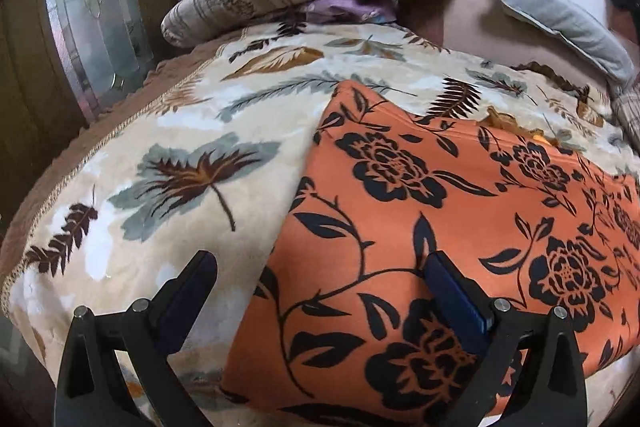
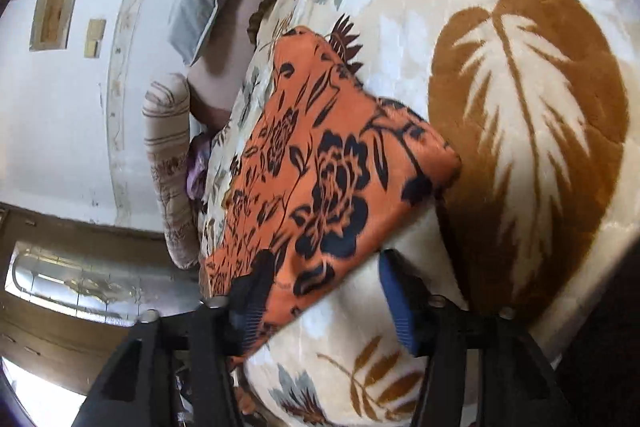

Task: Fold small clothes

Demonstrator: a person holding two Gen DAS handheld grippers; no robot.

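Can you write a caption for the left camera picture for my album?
The open left claw hovers over the edge of an orange flowery cloth lying on a leafy blanket.

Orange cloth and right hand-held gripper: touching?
Cannot tell. In the right wrist view the right hand-held gripper straddles the orange cloth's edge with jaws apart, but blur hides any pad contact.
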